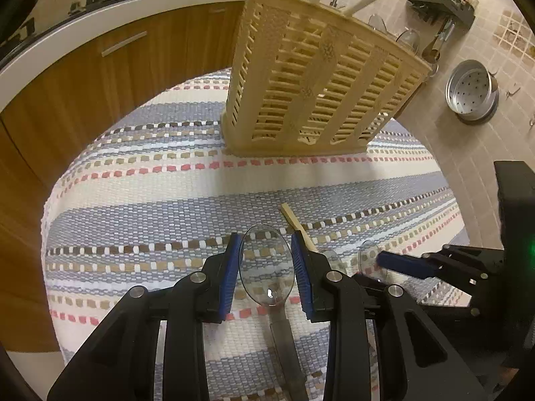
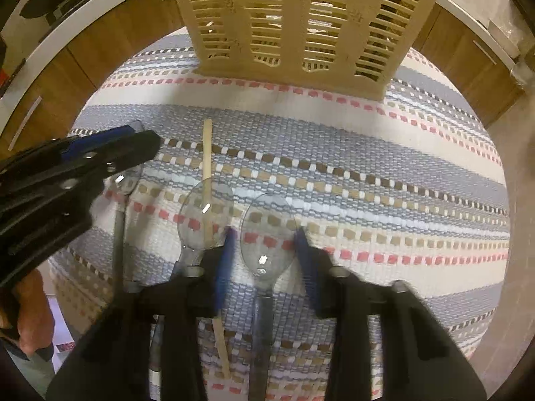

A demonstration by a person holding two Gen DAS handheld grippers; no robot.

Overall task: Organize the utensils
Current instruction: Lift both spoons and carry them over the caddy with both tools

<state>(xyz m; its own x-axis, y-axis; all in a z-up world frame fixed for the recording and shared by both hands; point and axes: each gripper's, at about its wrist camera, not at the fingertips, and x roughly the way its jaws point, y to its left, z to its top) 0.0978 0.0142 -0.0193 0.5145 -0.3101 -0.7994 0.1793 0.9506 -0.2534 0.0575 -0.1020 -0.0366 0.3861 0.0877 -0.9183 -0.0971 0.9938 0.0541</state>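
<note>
My left gripper (image 1: pixel 266 269) is spread wide, low and level, blue pads (image 1: pixel 230 277) facing inward. My right gripper (image 2: pixel 265 260) is likewise spread, just beside it.

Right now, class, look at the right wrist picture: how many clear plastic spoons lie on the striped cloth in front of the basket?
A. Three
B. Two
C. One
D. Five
A. Three clear spoons show on the striped cloth: the left spoon beneath the left gripper, the middle spoon under the wooden stick, and the right spoon between the right gripper's open fingers.
</note>
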